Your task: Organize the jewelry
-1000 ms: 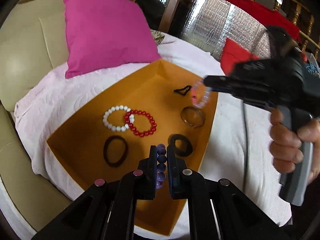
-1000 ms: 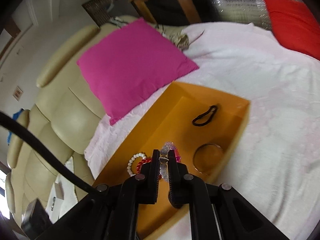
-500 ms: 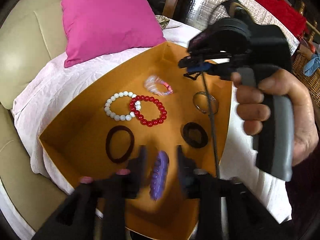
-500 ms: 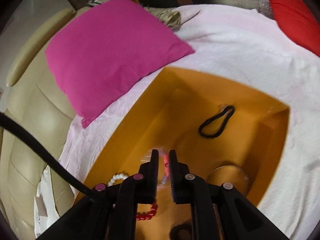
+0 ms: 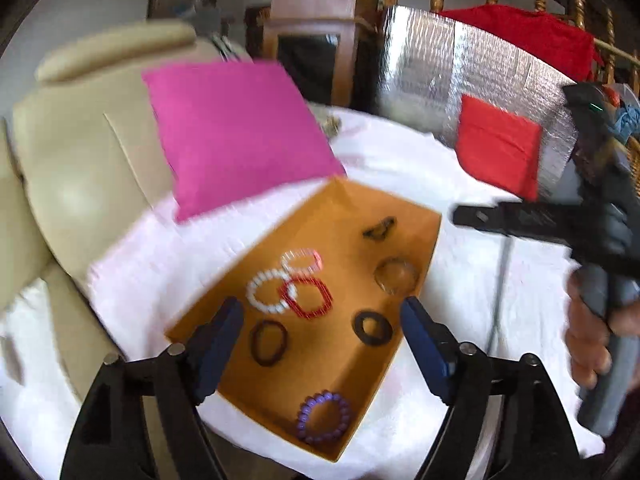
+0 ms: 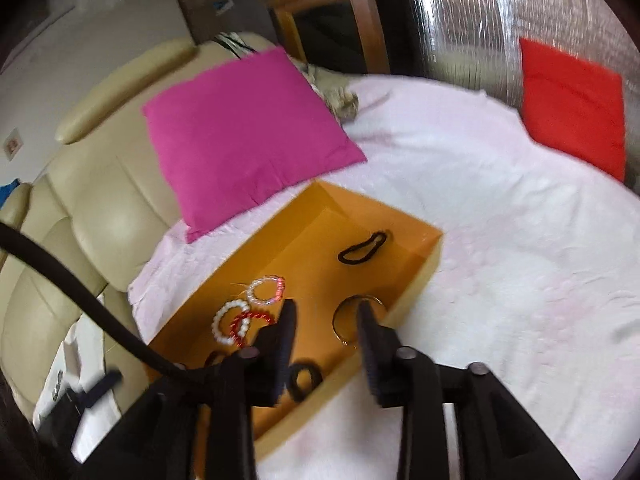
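Observation:
An orange tray [image 5: 420, 264] [image 6: 416, 280] lies on a white cloth. In it lie a purple bead bracelet [image 5: 324, 417] near the front corner, a white pearl bracelet [image 5: 267, 291] [image 6: 228, 322], a red bead bracelet [image 5: 306, 298] [image 6: 250, 326], a clear pink bracelet [image 5: 302, 261] [image 6: 266, 290], a metal bangle [image 5: 396, 276] [image 6: 346, 320], a brown hair tie [image 5: 268, 342], a thick black hair tie [image 5: 372, 328] [image 6: 304, 380] and a thin black hair tie [image 5: 379, 229] [image 6: 364, 247]. My left gripper [image 5: 322, 344] is open and empty above the tray. My right gripper [image 6: 326, 344] is open and empty above the tray's right edge.
A pink cushion [image 5: 236, 132] [image 6: 248, 128] leans on a cream sofa [image 5: 72, 168] behind the tray. A red cushion [image 5: 500, 144] [image 6: 572, 104] rests against a silver foil panel [image 5: 440, 68] at the back right. The right gripper's body [image 5: 592, 240] shows at the right.
Both grippers have opened and drawn back. The purple bracelet left the left gripper and lies in the tray's front corner. The clear pink bracelet left the right gripper and lies beside the pearl bracelet.

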A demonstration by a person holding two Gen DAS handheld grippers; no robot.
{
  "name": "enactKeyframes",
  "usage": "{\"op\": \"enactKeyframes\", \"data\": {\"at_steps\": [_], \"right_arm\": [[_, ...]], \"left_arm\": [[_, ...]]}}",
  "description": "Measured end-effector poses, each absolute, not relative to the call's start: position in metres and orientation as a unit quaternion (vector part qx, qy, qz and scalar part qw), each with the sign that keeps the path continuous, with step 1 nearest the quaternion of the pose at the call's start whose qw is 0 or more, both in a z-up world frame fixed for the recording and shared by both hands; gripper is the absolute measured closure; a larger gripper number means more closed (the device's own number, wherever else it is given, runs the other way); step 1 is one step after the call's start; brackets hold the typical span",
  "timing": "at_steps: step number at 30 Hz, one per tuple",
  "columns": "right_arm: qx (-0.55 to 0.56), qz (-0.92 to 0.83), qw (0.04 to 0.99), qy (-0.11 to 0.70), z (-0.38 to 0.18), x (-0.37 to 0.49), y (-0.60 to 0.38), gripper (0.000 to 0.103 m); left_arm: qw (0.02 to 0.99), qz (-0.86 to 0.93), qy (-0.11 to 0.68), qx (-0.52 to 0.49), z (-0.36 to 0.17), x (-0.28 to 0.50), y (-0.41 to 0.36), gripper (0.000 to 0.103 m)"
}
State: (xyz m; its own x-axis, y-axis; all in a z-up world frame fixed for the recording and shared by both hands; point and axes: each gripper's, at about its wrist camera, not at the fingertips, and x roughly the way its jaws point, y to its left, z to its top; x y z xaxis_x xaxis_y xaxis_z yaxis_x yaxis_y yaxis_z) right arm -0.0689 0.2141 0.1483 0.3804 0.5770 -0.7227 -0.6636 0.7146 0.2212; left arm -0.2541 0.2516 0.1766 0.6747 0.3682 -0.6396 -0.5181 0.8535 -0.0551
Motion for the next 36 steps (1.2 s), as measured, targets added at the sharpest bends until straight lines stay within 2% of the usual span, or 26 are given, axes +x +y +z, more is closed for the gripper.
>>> {"op": "enactKeyframes", "data": {"at_steps": [2,11,20,23,29,36], "right_arm": [[-0.049,0.381,0.838,0.388,0.169,-0.087,0.191,0.05],[-0.041,0.391,0.864,0.314,0.234,-0.159,0.114,0.044],[-0.044,0.402,0.878,0.258,0.275,-0.235,0.07,0.041],[-0.042,0.407,0.879,0.245,0.284,-0.256,0.061,0.035],[-0.046,0.392,0.89,0.227,0.29,-0.303,0.052,0.034],[-0.045,0.338,0.905,0.257,0.276,-0.322,0.056,0.033]], "left_arm": [[0.909,0.266,0.307,-0.095,0.197,-0.262,0.242,0.02],[0.903,0.345,0.254,-0.043,0.27,-0.306,0.212,0.016],[0.899,0.382,0.215,0.004,0.309,-0.351,0.182,0.008],[0.898,0.386,0.211,0.012,0.318,-0.365,0.172,0.007],[0.894,0.392,0.215,0.017,0.327,-0.387,0.161,0.007],[0.897,0.394,0.203,0.012,0.332,-0.407,0.156,0.007]]}}
